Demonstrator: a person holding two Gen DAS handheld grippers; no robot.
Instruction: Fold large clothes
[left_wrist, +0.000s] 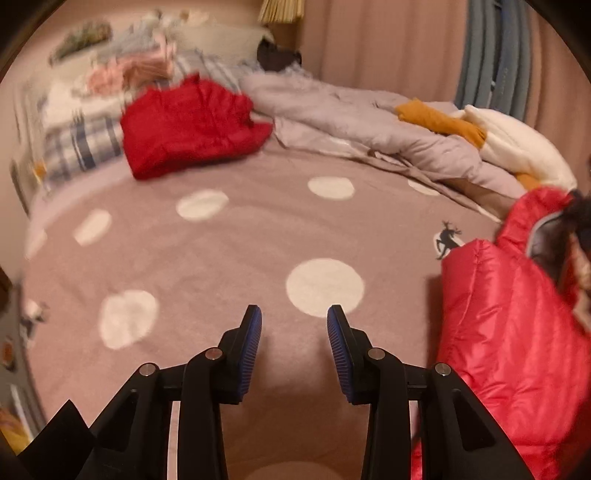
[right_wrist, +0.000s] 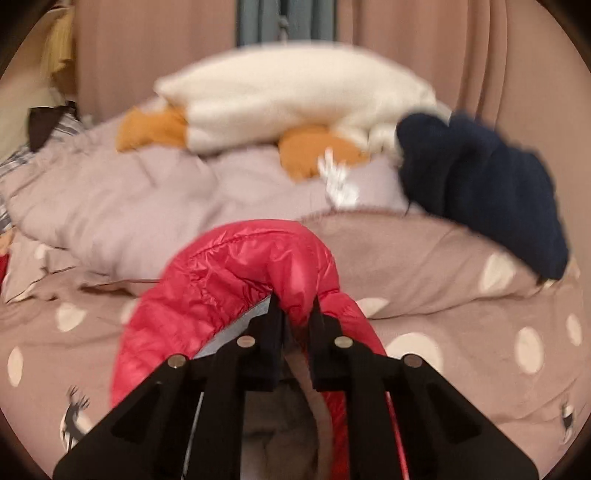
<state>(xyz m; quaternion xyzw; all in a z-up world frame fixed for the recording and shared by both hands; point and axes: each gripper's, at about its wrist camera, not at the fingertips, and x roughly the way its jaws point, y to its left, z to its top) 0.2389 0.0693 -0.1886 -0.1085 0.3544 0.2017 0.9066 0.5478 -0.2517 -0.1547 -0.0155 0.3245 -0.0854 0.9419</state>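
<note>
I am working over a bed (left_wrist: 221, 258) that is wearing a dusty-pink spotted cover with small deer printed on it. A crumpled lilac duvet (left_wrist: 351, 122) is lying along the far edge of the bed, and a cream plush pillow (right_wrist: 295, 99) with mustard-orange parts is resting on top of it. A navy garment (right_wrist: 487, 192) is lying toward the far right corner, blurred in the right wrist view.

The thing I am folding — a shiny red puffer jacket (right_wrist: 236, 280) — is lying at the near right side of the bed, its quilted edge arching up in front of my right tool (right_wrist: 297, 306). That tool is pinching a fold of the jacket's edge; the two black fingers are pressing together on the red fabric with the grey lining showing just beside them. In the left wrist view the same jacket (left_wrist: 517, 332) is bulking up along the right edge of the bed.

A second red garment (left_wrist: 188, 129) is sitting folded toward the far left corner, beside a blurred stack of folded clothes (left_wrist: 110, 92).

My left tool (left_wrist: 294, 325) is hanging over bare cover near the near edge — its blue ribbed pads (left_wrist: 251, 343) are standing apart with nothing between them.
</note>
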